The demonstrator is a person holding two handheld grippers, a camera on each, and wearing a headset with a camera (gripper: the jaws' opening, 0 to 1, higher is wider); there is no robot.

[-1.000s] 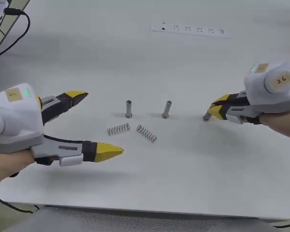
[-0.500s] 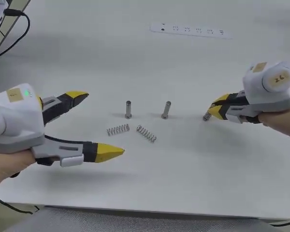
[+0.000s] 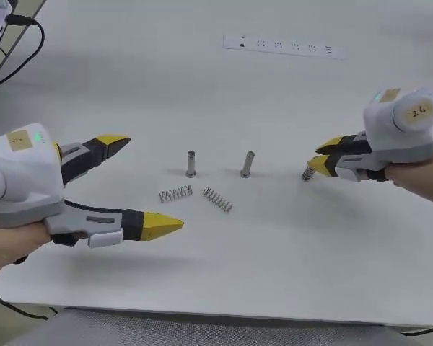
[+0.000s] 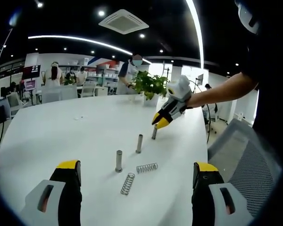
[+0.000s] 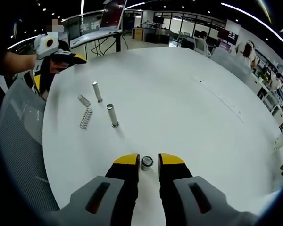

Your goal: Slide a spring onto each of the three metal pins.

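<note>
As the pins stand now: one of three looks fitted and two are bare, so I judge the task about a third done.
Third pin point(image 3: 307, 174): it stands upright on the white surface point(image 3: 274, 252), at 3 o'clock of the other two in the head view.
Fitted spring point(image 4: 154, 133): a coil wraps the third pin's shaft, clearest in the left gripper view. I cannot tell whether it has dropped fully to the base.
Right hand-held gripper point(image 5: 148, 159): its jaws are narrowly parted and flank the third pin's top. A sliver of surface shows beside the pin, so I judge they are not pinching it.
Left pin point(image 3: 191, 163): upright and bare.
Middle pin point(image 3: 247, 164): upright and bare, at 3 o'clock of the left pin.
First loose spring point(image 3: 176, 193): it lies flat at 6 o'clock of the left pin.
Second loose spring point(image 3: 218, 199): it lies flat between the two bare pins and toward 6 o'clock. Its end is near the first loose spring, but I cannot tell whether they touch.
Left hand-held gripper point(image 3: 150, 183): its jaws are spread wide and hold nothing. It sits at 9 o'clock of the loose springs and is clear of them.
Power strip point(image 3: 283, 45): it lies far off at 12 o'clock and plays no part.
Left to do: each loose spring has to be picked up and slid onto a bare pin, so two placements remain.
</note>
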